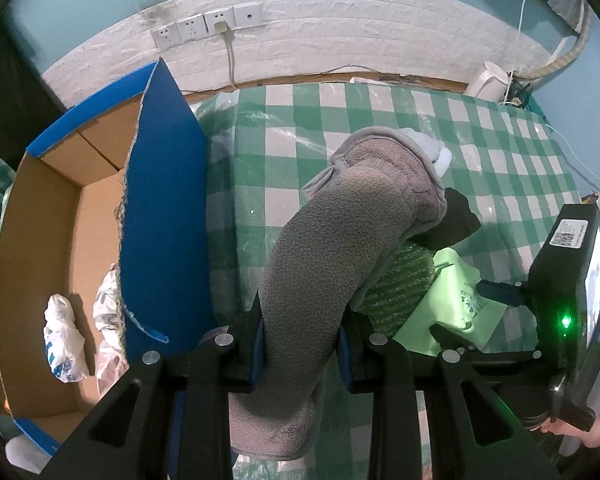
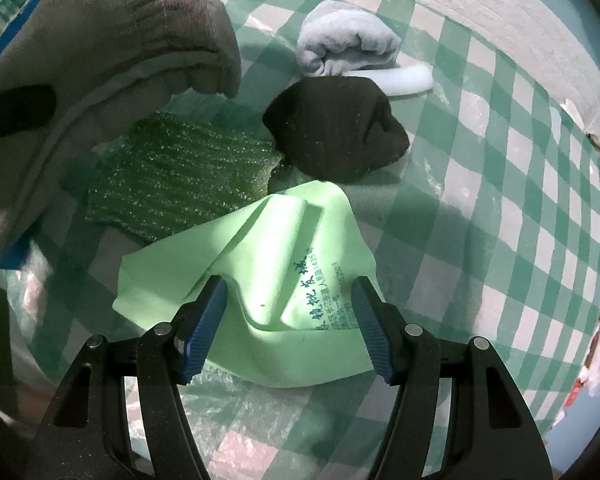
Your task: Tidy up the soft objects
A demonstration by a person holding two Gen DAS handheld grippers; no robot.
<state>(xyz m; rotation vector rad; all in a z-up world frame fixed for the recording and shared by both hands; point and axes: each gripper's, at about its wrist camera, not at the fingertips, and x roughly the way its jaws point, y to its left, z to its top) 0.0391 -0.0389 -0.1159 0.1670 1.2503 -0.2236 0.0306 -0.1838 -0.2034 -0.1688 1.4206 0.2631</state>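
My left gripper (image 1: 302, 344) is shut on a grey fleece slipper (image 1: 340, 240) and holds it above the checked tablecloth (image 1: 268, 152); the slipper also shows at the upper left of the right wrist view (image 2: 112, 40). My right gripper (image 2: 288, 320) is open, its fingers either side of a fold in a light green cloth (image 2: 268, 248) with printed text. A dark green knitted cloth (image 2: 172, 184), a black sock (image 2: 336, 128) and a rolled pale blue-grey towel (image 2: 348, 44) lie beyond it.
An open cardboard box (image 1: 40, 216) with blue outer flaps (image 1: 164, 208) stands at the left of the table, holding crumpled white plastic bags (image 1: 64, 336). A white brick-pattern wall with sockets (image 1: 208, 26) is behind. A white kettle (image 1: 488, 80) stands at the far right corner.
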